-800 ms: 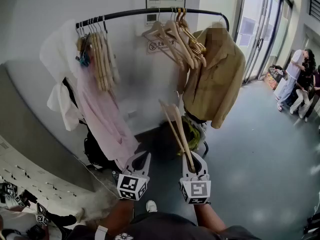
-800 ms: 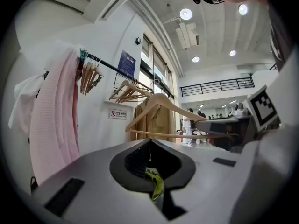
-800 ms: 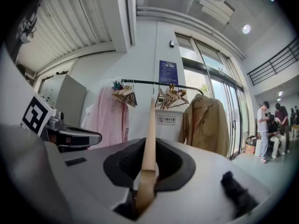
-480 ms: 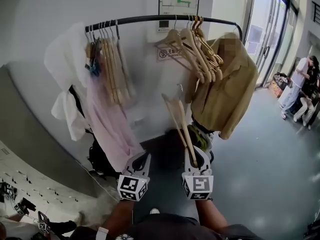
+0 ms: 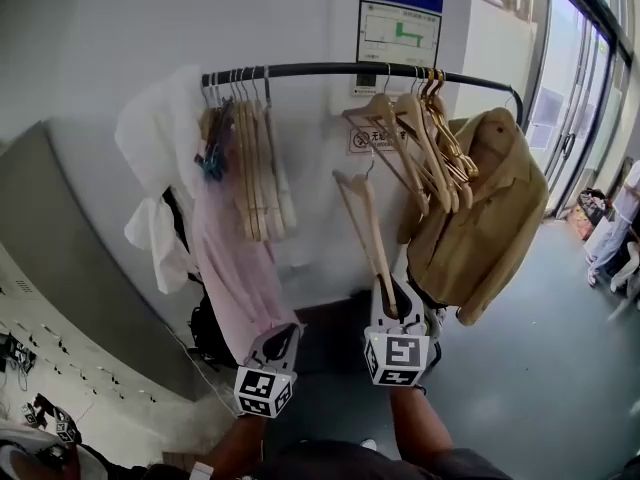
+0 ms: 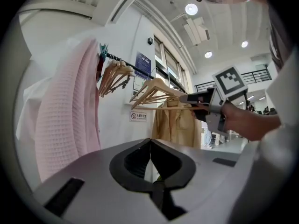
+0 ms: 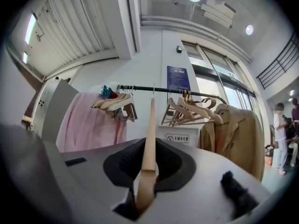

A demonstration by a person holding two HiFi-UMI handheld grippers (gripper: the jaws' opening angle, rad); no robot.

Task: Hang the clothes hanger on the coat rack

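While the right claw (image 5: 385,300) is clamped on the bottom end of the wooden hanger (image 5: 368,230), the rest of the hanger stands up and away from it, hook (image 5: 369,164) uppermost. Judged reason: a grip at the far end leaves the hook free and gives reach toward the rail (image 5: 310,69) of the coat rack. Right claw view confirms: jaws narrow, pads pressed on both sides of the wood, hanger running straight out btwn them toward the rail.

Posn of hanger re rack: hook sits below the rail, not touching. It is approx. under the bare stretch btwn the left bunch of hangers (image 5: 255,173) and the right bunch (image 5: 420,138). That gap looks the likely spot. Not yet hung.

As to the left claw (image 5: 283,333): low, beside the right one, jaws closed tip to tip w/ nothing btwn them. Judged as parked clear of the work. The pink garment (image 5: 235,268) hangs just beside it.

Other items: tan jacket (image 5: 480,218) at the rail's right end, near the hanger but apart. White garment (image 5: 150,168) at the left end. Risk, as judged: hook snagging the right bunch on the lift.
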